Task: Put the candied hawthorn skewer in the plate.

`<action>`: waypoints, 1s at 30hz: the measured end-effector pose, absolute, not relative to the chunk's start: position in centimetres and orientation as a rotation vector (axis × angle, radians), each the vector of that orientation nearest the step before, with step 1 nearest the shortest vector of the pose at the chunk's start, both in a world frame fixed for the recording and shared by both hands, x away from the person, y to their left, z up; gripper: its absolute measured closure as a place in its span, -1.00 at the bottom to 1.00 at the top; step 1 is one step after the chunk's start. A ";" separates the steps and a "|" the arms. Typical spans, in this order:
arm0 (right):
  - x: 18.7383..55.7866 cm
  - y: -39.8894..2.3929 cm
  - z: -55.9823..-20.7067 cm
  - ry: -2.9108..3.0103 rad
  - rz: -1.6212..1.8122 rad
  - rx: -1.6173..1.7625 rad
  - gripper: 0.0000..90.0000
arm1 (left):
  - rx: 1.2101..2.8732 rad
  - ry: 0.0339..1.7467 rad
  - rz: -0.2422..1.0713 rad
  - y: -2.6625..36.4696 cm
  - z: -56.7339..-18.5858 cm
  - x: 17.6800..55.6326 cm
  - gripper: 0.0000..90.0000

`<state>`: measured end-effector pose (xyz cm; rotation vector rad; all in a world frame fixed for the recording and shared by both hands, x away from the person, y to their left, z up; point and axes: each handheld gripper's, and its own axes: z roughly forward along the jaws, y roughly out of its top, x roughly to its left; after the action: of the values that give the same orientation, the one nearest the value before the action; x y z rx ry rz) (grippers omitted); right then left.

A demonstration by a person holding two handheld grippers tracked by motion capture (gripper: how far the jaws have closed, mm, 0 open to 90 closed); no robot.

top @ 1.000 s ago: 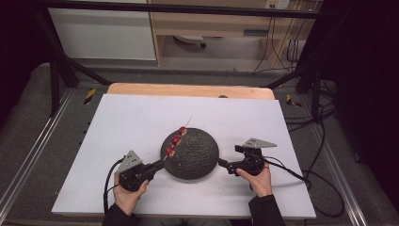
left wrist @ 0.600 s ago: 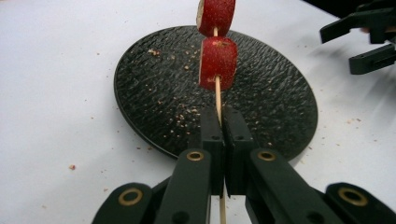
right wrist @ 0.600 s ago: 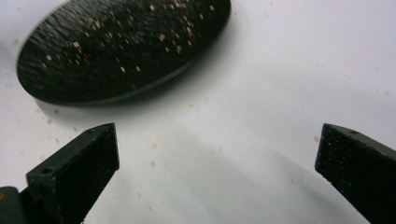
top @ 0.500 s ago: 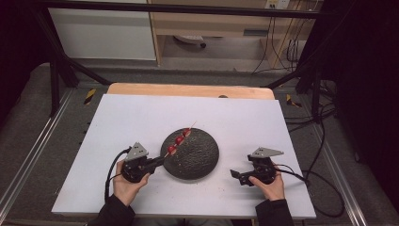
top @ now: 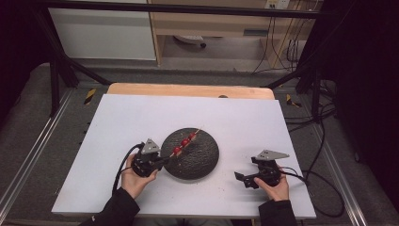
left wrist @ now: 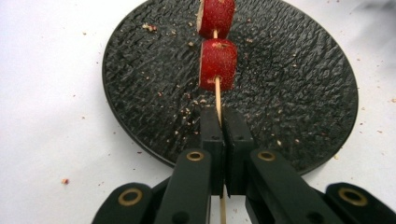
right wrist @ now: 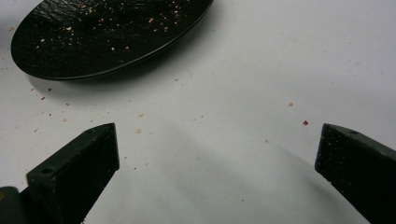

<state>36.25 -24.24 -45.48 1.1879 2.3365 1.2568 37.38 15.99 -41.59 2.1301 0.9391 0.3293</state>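
In the high view the left gripper sits at lower centre-left of the frame, held in the person's left hand, with its tip at the left rim of the black plate. Its jaws are pressed together on the bare wooden end of the skewer, which runs from the tip up and to the right across the plate. About 3 red pieces are threaded along the stick.

In the left gripper view the jaws rise from the bottom centre of the frame and close on the skewer; the thin stick passes straight between the 2 pads and a short length pokes out below them. Just above the jaw tips, on the stick, sits 1 red piece, with a 2nd red piece above it at the top edge. The rough black plate lies under them, scattered with crumbs.

The right gripper is at lower right in the high view, on the white table, well apart from the plate and to its right. In the right gripper view its jaws stand spread wide at the lower left and lower right corners, with bare table between them and the edge of the plate at upper left.
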 end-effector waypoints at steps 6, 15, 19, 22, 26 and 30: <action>36.1 -24.5 -45.5 2.337 1.262 1.207 -0.99 | 2.185 0.958 0.322 15.2 -42.1 37.8 0.96; 36.0 -24.6 -45.5 2.338 1.263 1.199 -0.99 | 2.249 0.959 0.338 14.1 -42.5 37.9 0.96; 36.1 -24.7 -45.5 2.336 1.265 1.195 -0.99 | 2.264 0.955 0.345 13.7 -42.7 37.9 0.96; 36.0 -24.7 -45.5 2.336 1.271 1.203 -0.99 | 2.266 0.953 0.347 13.6 -42.8 37.9 0.95; 36.1 -24.8 -45.5 2.330 1.276 1.195 -0.99 | 2.264 0.950 0.349 13.7 -42.8 37.9 0.93; 36.0 -24.7 -45.5 2.334 1.276 1.215 -0.99 | 2.247 0.938 0.346 14.1 -42.4 37.8 0.78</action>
<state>35.99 -24.71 -45.51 1.2145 2.3340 1.2763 37.84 14.08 -42.44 2.2467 0.9384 0.3459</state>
